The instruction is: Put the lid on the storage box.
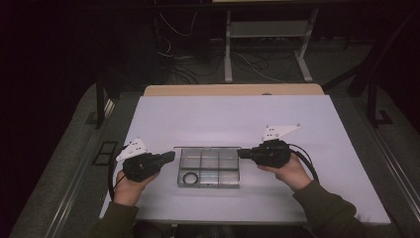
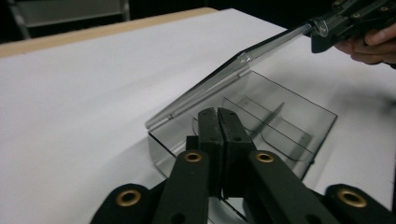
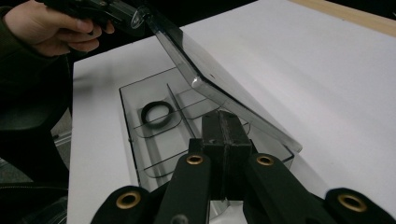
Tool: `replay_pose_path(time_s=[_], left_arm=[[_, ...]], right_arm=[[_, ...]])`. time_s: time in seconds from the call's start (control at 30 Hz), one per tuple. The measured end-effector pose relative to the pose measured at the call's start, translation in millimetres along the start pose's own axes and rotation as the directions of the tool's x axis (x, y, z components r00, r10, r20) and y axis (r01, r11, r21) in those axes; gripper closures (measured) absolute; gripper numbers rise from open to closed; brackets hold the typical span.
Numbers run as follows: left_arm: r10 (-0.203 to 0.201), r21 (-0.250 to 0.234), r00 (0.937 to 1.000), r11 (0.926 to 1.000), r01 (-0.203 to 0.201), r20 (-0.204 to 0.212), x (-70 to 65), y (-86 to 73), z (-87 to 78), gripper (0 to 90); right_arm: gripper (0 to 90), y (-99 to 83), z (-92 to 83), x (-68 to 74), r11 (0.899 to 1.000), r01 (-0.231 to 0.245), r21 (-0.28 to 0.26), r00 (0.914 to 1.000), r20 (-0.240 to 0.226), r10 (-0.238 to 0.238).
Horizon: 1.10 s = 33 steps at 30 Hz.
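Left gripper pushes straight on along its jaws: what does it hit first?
Most likely the raised lid of the clear box: the left gripper looks shut on its corner, so it would shove the lid toward the right gripper, which faces it across the box. Depth is unclear.

The table (image 1: 198, 119) has a white top with a light wood edge (image 1: 233, 89) at the far side. The room around it is dark. The floor (image 1: 361, 163) is grey. Behind the table stand white metal legs (image 1: 228, 49) of a frame, with loose cables (image 1: 183, 59) lying on the floor.
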<state>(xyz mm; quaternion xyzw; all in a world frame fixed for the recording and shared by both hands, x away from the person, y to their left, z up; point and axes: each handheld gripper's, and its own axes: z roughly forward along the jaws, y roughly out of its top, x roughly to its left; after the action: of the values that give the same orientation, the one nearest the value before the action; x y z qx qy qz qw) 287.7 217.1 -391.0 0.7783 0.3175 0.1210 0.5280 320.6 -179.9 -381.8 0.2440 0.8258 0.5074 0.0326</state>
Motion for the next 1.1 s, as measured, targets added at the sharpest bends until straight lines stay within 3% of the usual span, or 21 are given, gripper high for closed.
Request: replay_pose_path(time_s=[0.33,0.77,0.97,1.1], left_arm=[[0.013,0.041,0.9985,0.9990,-0.016,0.054,-2.8,-7.8,4.8,88.4],[0.008,0.112,0.9958,0.9935,-0.019,0.092,-4.5,-17.7,10.5,88.2],[0.006,0.154,0.9950,0.9878,-0.021,0.099,-3.6,-22.3,11.9,87.9],[0.020,0.181,0.9968,0.9829,-0.034,0.078,-3.5,-25.2,13.8,87.3]], right_arm=[[88.6,-11.6,4.2,9.7,0.999,0.000,0.035,0.9999,-0.014,0.000],[88.6,-26.3,7.2,14.3,0.997,-0.003,0.079,0.9999,-0.015,0.004],[88.6,-30.7,10.0,17.2,0.994,0.014,0.104,0.9999,-0.011,-0.013],[88.6,-34.0,11.6,18.0,0.991,0.026,0.128,0.9996,0.002,-0.027]])
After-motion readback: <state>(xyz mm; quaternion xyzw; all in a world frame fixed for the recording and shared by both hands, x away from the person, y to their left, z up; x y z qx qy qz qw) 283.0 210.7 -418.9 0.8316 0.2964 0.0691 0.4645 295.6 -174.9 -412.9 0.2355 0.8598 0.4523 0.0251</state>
